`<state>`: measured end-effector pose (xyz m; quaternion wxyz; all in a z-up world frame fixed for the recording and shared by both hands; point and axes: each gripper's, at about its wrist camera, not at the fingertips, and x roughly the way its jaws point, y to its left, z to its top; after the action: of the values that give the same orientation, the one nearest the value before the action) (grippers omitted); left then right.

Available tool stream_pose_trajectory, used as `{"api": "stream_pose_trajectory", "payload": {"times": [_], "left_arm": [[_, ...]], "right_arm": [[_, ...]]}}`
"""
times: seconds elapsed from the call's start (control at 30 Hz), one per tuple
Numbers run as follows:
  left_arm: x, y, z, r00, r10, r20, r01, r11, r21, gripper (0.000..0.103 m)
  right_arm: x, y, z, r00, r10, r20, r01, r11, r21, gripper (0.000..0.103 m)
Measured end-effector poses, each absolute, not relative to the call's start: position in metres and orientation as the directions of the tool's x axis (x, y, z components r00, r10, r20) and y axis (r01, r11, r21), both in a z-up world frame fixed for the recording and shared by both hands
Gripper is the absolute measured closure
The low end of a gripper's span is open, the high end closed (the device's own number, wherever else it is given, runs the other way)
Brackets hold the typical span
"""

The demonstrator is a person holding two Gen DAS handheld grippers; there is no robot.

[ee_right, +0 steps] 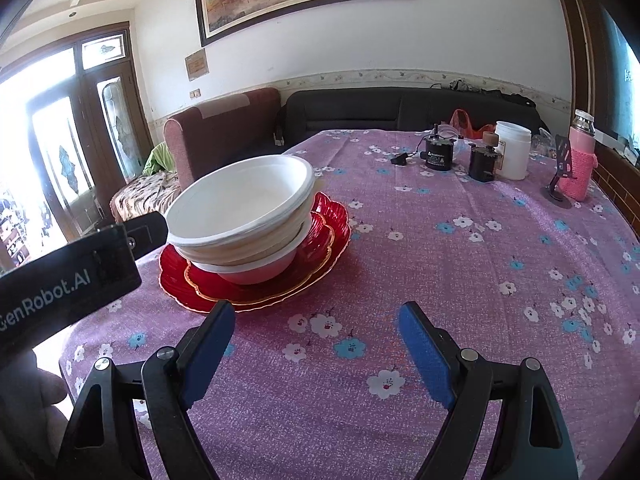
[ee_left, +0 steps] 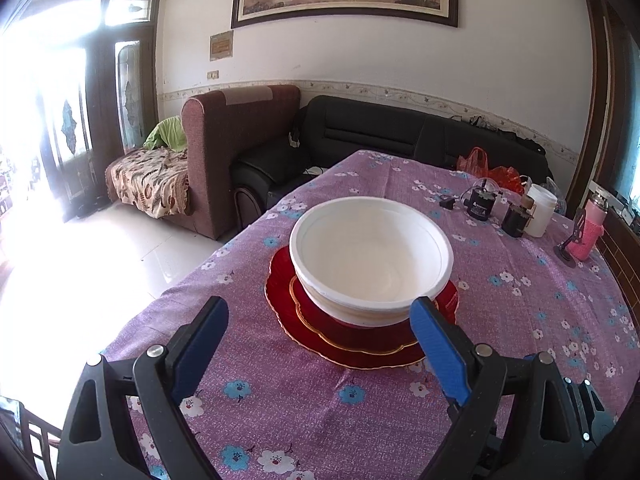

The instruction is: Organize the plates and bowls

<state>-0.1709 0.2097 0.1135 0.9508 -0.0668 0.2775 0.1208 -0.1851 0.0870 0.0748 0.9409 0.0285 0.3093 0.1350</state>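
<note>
Although the nested white bowls [ee_right: 244, 216] already sit on the stacked red scalloped glass plates with gold rims [ee_right: 256, 276], the pile looks far from settled. In the right wrist view the top bowl tilts, its rim higher on the side toward the door, and it overhangs the smaller bowl beneath it. The whole stack stands toward the left part of the table, on the purple cloth printed with white and blue flowers [ee_right: 460, 264], not far from the table's edge on that side.

The left gripper [ee_left: 320, 320] hangs just in front of the stack with its blue-padded jaws spread wide and nothing between them; its right pad appears in front of the plates' rim, and I cannot tell whether it touches. The right gripper [ee_right: 316, 328] also stands spread and empty, over bare cloth near the plates but apart from them.

The main risk, as I judge it, is a nudge. If the left gripper swings sideways, a finger could catch the overhanging bowl rim and tip the light bowls off, or push the plates across the smooth cloth toward the near edge. Glass plates would likely break on the tiled floor. The two plates also sit slightly offset, so pressing on one side could rock them. The dark cylindrical gadgets and white plastic jar [ee_right: 512, 152] at the far end are well apart and seem safe.
</note>
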Motion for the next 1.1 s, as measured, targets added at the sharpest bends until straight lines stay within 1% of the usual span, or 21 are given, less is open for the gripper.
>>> {"api": "stream_pose_trajectory", "payload": {"times": [0.07,0.1,0.13,0.2,0.27,0.3,0.37,0.47,0.7,1.1], "left_arm": [[-0.18,0.206,0.124,0.834,0.231,-0.502,-0.296,0.954,-0.053,0.009],[-0.186,0.205,0.13,0.842,0.249,-0.478,-0.31,0.949,-0.053,0.003],[-0.194,0.203,0.137,0.857,0.268,-0.441,-0.324,0.944,-0.057,0.0],[-0.207,0.199,0.148,0.886,0.269,-0.378,-0.317,0.946,-0.07,0.0],[-0.213,0.195,0.152,0.894,0.269,-0.358,-0.311,0.948,-0.065,0.0],[-0.212,0.192,0.152,0.89,0.272,-0.367,-0.31,0.95,-0.048,0.0],[-0.205,0.188,0.148,0.876,0.248,-0.413,-0.281,0.96,-0.02,0.0],[-0.195,0.191,0.14,0.845,0.229,-0.482,-0.279,0.96,-0.034,0.0],[-0.196,0.198,0.14,0.84,0.235,-0.489,-0.294,0.955,-0.046,0.0],[-0.183,0.211,0.126,0.807,0.224,-0.546,-0.305,0.95,-0.062,0.0]], "right_arm": [[-0.19,0.085,0.077,0.777,0.277,-0.566,-0.241,0.96,0.14,0.015],[-0.193,0.084,0.079,0.781,0.278,-0.56,-0.242,0.96,0.14,0.015],[-0.196,0.082,0.08,0.785,0.279,-0.554,-0.243,0.96,0.14,0.015],[-0.2,0.079,0.083,0.79,0.283,-0.544,-0.248,0.959,0.139,0.014],[-0.202,0.077,0.084,0.793,0.285,-0.538,-0.252,0.958,0.137,0.014],[-0.204,0.076,0.085,0.794,0.286,-0.536,-0.253,0.958,0.137,0.014],[-0.205,0.075,0.086,0.793,0.292,-0.535,-0.257,0.956,0.142,0.014],[-0.207,0.075,0.088,0.798,0.289,-0.529,-0.261,0.957,0.128,0.014],[-0.211,0.081,0.092,0.798,0.301,-0.522,-0.281,0.952,0.118,0.014],[-0.206,0.111,0.085,0.765,0.299,-0.571,-0.334,0.942,0.046,0.014]]}}
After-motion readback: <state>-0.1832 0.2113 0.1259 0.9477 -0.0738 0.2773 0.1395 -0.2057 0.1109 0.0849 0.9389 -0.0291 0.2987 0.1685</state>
